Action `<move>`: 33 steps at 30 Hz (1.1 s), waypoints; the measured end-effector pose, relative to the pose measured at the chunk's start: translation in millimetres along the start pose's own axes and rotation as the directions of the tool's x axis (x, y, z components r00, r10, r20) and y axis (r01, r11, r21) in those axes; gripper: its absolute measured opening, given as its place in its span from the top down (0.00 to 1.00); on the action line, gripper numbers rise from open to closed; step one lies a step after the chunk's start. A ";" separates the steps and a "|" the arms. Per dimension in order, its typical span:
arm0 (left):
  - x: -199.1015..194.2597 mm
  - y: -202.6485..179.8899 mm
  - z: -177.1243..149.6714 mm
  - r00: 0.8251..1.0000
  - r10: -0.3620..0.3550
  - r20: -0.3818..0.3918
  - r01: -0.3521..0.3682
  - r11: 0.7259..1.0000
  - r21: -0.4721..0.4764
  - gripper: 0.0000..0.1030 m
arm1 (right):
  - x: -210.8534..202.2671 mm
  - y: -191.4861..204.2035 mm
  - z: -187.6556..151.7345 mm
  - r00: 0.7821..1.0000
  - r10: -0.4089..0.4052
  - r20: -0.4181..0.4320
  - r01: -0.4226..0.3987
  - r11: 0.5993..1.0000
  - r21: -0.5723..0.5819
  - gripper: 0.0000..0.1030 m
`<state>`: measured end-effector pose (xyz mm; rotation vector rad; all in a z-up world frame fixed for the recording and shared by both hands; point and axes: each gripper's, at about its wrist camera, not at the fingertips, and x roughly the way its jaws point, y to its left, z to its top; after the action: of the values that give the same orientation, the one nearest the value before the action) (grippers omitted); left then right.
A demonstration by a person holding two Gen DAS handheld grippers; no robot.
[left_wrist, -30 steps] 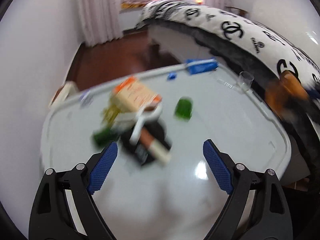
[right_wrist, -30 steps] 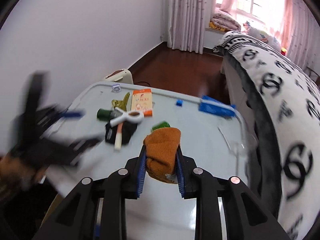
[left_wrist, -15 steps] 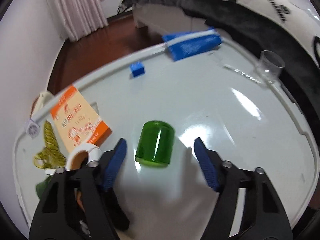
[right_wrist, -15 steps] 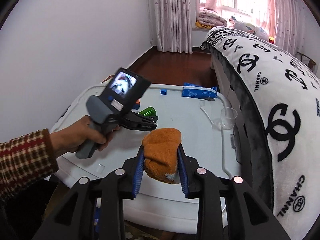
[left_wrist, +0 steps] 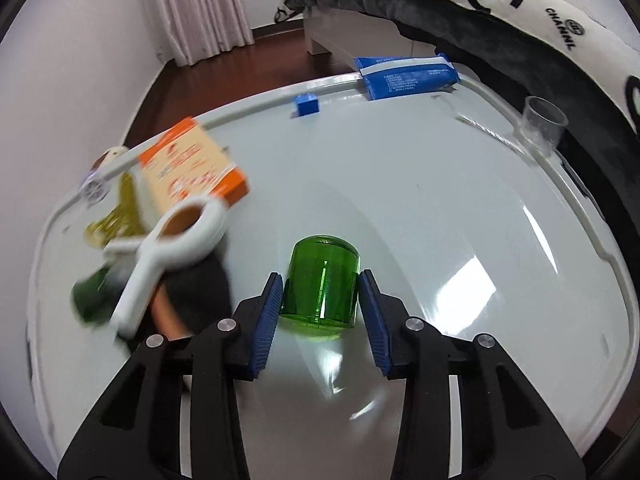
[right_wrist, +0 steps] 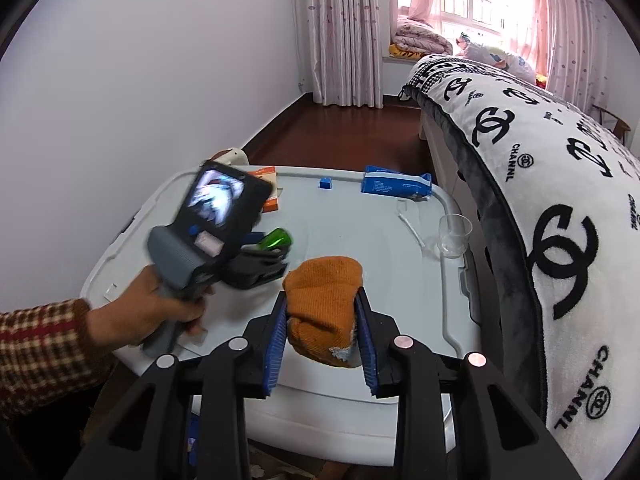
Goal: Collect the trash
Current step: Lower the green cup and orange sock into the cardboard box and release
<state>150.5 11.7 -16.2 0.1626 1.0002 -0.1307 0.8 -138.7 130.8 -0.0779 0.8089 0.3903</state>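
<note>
The left gripper (left_wrist: 320,300) is closing its jaws around a translucent green plastic cap (left_wrist: 322,286) lying on its side mid-table; the pads look about to touch it. Squeezing evenly should stop it rolling away. The right gripper (right_wrist: 323,334) clamps an orange knitted cloth (right_wrist: 324,304). Beyond the cap, the glossy white table (left_wrist: 460,216) carries an orange carton (left_wrist: 192,168) and a blue packet (left_wrist: 408,76). A bed with a black-and-white blanket (right_wrist: 560,200) stands alongside.

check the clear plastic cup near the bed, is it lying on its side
No, the clear plastic cup stands upright on the white table, its open mouth facing up.
</note>
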 end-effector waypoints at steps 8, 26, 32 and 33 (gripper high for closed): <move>-97.0 6.0 -76.3 0.999 0.049 0.021 -0.048 0.998 -0.043 0.62 | -11.0 28.3 -21.4 1.000 -0.002 -0.009 0.002 1.000 -0.022 0.69; -184.7 19.5 -286.9 0.989 0.074 -0.130 -0.081 0.995 -0.055 0.62 | 8.9 149.9 -226.6 0.916 0.135 -0.377 -0.110 0.990 0.089 0.68; -200.7 15.7 -288.9 0.990 0.113 -0.086 -0.118 0.991 -0.057 0.38 | 11.8 160.1 -241.3 0.911 0.082 -0.405 -0.068 0.997 0.048 0.32; -203.7 15.3 -287.2 0.989 0.123 -0.077 -0.128 0.990 -0.062 0.30 | 10.2 159.0 -238.2 0.915 0.077 -0.395 -0.062 0.997 0.051 0.25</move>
<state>-192.6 89.9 4.8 0.1698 1.0632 0.0240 -215.8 -39.5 -28.5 -0.0956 1.2240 0.4331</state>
